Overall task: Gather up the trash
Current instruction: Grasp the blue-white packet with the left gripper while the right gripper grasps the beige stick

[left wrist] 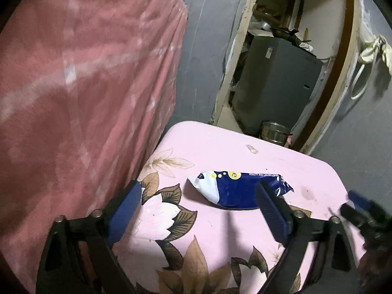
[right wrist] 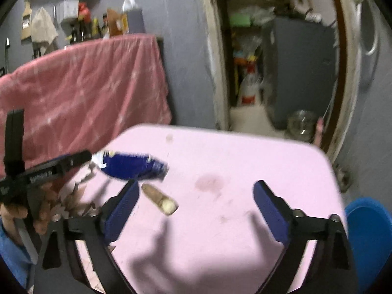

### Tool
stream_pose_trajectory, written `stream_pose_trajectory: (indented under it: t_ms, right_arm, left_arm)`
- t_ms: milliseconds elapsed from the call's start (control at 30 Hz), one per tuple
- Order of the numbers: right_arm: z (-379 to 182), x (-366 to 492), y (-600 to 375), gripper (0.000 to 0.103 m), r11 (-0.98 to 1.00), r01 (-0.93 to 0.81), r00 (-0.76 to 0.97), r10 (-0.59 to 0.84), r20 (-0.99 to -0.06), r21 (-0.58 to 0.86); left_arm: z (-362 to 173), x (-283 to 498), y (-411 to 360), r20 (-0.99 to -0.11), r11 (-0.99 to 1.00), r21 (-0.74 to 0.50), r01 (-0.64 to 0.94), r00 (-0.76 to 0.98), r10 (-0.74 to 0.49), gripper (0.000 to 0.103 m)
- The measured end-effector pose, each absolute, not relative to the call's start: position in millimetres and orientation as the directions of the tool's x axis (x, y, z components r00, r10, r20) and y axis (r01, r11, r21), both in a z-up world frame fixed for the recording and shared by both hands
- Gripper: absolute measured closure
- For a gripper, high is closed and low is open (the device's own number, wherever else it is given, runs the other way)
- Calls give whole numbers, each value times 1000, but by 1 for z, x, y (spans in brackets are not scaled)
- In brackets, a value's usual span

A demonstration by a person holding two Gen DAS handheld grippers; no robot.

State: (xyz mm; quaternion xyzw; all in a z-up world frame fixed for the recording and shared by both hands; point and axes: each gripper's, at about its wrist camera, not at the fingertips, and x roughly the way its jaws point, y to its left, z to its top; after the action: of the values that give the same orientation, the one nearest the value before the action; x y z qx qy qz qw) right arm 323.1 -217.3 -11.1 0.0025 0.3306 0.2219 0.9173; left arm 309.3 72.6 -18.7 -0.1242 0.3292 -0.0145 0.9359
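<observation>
The left gripper (left wrist: 198, 210) hangs wide open and empty over the pink table (left wrist: 220, 147), the blue wrapper (left wrist: 237, 188) lying flat between its fingers, a brown scrap (right wrist: 160, 199) beside it, while the right gripper (right wrist: 196, 208) gapes equally empty.

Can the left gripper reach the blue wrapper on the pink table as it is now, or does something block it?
Probably yes. The left gripper is open and empty, and the blue wrapper lies flat on the pink table just ahead, between its fingers. Nothing sits on or in front of it; the right gripper is off to the side.
</observation>
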Motion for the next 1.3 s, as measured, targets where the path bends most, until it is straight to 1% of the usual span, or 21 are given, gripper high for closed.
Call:
stream_pose_trajectory:
  t_ms: [100,133,167,200,267,300,333,400,433,467,533,567,667,767,833,1067,1300]
  right_arm:
    - [-24,331,-205,22,883,-440,620,431,-656,164]
    - [-26,333,-202,25,879,-448,607,434,-666,164]
    - [-29,335,-197,28,872,-461,587,437,-682,163]
    - [-32,337,-192,29,864,-476,561,442,-700,164]
    - [-33,342,-184,31,856,-492,542,443,-714,159]
    - [-34,343,-181,32,853,-499,532,442,-722,154]
    - [-33,345,-179,34,849,-504,521,446,-728,159]
    - [-35,350,-176,40,838,-515,490,458,-742,177]
    - [-36,352,-175,44,836,-518,478,460,-748,183]
    - [-38,354,-173,48,832,-521,464,462,-756,189]
    - [-41,357,-169,51,823,-532,436,466,-770,197]
    - [-41,357,-167,55,823,-536,436,462,-772,190]
    - [-40,355,-165,68,822,-544,439,449,-778,168]
    - [-40,351,-167,77,827,-541,454,439,-775,152]
    - [-40,347,-170,83,831,-535,463,438,-770,152]
    - [-39,328,-182,85,847,-505,492,441,-751,166]
    - [-35,301,-206,85,870,-460,551,437,-711,178]
  left_arm:
    - [-22,314,81,-626,958,-283,-49,766,-146,33]
    - [-23,315,83,-629,955,-295,-45,761,-158,36]
    - [-23,316,85,-633,951,-306,-39,755,-172,41]
    - [-22,317,86,-636,948,-316,-34,749,-186,45]
    - [-21,320,89,-637,943,-330,-29,745,-200,50]
    - [-19,320,90,-636,941,-337,-25,744,-207,53]
    - [-18,320,91,-635,940,-342,-22,743,-214,56]
    - [-16,322,91,-639,938,-347,-20,737,-221,65]
    - [-16,324,89,-641,937,-348,-18,734,-224,67]
    - [-16,325,88,-644,938,-346,-16,732,-225,72]
    - [-16,326,83,-650,941,-339,-13,726,-224,79]
    - [-15,326,81,-652,941,-337,-10,723,-226,84]
    - [-15,325,78,-653,940,-340,-6,721,-232,89]
    - [-13,323,74,-650,938,-347,-2,722,-239,93]
    - [-13,318,73,-644,936,-353,2,724,-245,94]
    - [-13,292,60,-631,937,-350,-9,742,-228,97]
    - [-8,259,38,-605,939,-344,-17,768,-208,99]
